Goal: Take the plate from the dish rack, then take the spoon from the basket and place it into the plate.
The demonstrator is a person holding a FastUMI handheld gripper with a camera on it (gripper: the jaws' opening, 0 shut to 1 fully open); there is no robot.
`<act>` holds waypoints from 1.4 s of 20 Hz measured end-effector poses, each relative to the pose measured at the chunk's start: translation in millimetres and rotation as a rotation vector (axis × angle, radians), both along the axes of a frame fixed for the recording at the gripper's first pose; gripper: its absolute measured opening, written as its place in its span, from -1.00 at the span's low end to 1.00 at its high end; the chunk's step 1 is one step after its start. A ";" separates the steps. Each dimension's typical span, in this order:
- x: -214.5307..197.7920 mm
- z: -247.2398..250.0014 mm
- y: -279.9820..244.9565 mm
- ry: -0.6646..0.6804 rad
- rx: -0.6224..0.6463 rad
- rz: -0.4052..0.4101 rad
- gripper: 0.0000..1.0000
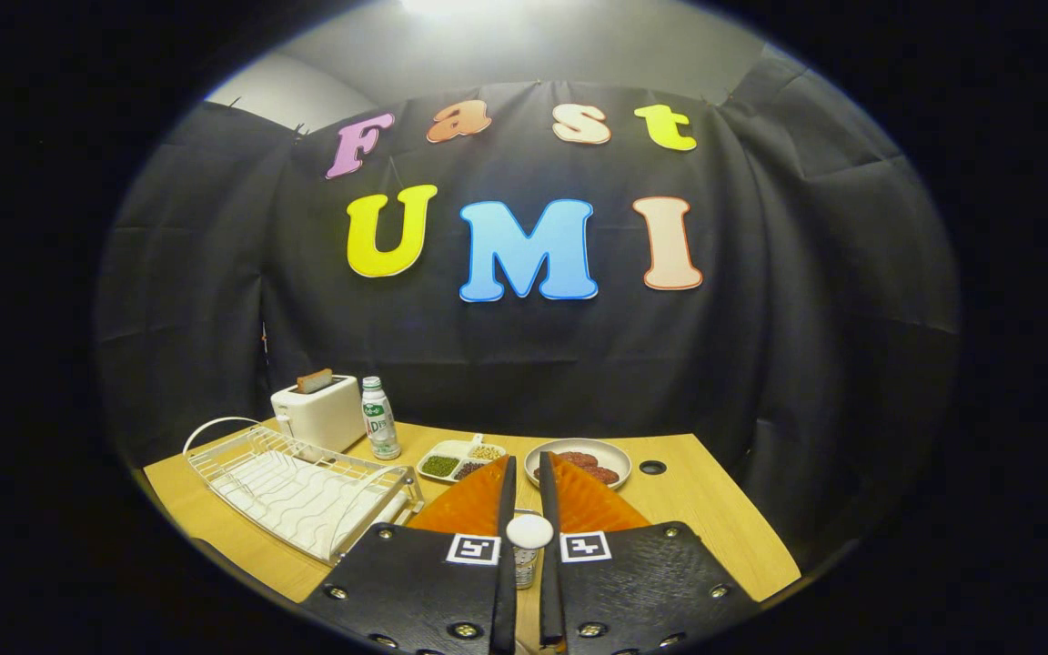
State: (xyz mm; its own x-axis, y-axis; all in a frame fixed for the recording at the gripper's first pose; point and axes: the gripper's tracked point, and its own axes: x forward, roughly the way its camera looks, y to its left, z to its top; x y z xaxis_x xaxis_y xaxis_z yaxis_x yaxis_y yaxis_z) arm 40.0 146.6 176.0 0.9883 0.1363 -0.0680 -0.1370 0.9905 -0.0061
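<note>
**While the fingers sit close, a white knob shows in the gap**

As the fingers point(507, 496) stand nearly together with a narrow slot between them, a small white rounded thing point(529, 530) sits in that slot. I take it for the spoon seen end-on. Whether both fingers press on it I cannot tell. Under it a bit of metal mesh point(525, 569) shows, perhaps the basket.

Just beyond the fingertips a plate point(619, 452) with dark red slices rests on the counter point(715, 518), beside a divided tray point(460, 459). Off to the left lies the wire rack point(306, 491), its slots looking bare. A bottle point(380, 418) and a toaster point(317, 414) stand behind it.

The spoon is likely light, stiff and smooth, so it may twist or slip. A hold across the handle's flat sides should keep it steady. If ceramic, it could chip against the plate, so it wants a gentle set-down.
</note>
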 end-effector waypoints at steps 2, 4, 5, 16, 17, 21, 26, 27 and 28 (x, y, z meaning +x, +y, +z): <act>-11.5 11.1 -2.3 0.004 -0.015 -0.005 -0.81; -22.2 18.9 -3.6 0.012 -0.025 -0.011 -0.81; -26.6 20.3 -3.1 0.019 -0.025 -0.012 -0.81; -72.3 -3.0 11.3 0.152 -0.061 0.009 -0.81; -75.0 -5.3 14.0 0.163 -0.056 0.012 -0.81; -82.7 -18.4 28.1 0.200 -0.073 0.035 -0.81; -86.0 -32.0 47.3 0.236 -0.096 0.072 -0.81; -86.3 -35.5 51.4 0.245 -0.096 0.080 -0.81; -86.8 -39.1 55.2 0.255 -0.092 0.088 -0.81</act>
State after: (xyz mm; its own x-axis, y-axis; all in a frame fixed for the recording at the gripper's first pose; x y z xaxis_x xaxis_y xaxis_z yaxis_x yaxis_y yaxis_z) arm -46.8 201.7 136.9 0.9222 0.2026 -0.3294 -0.2313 0.9716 -0.0500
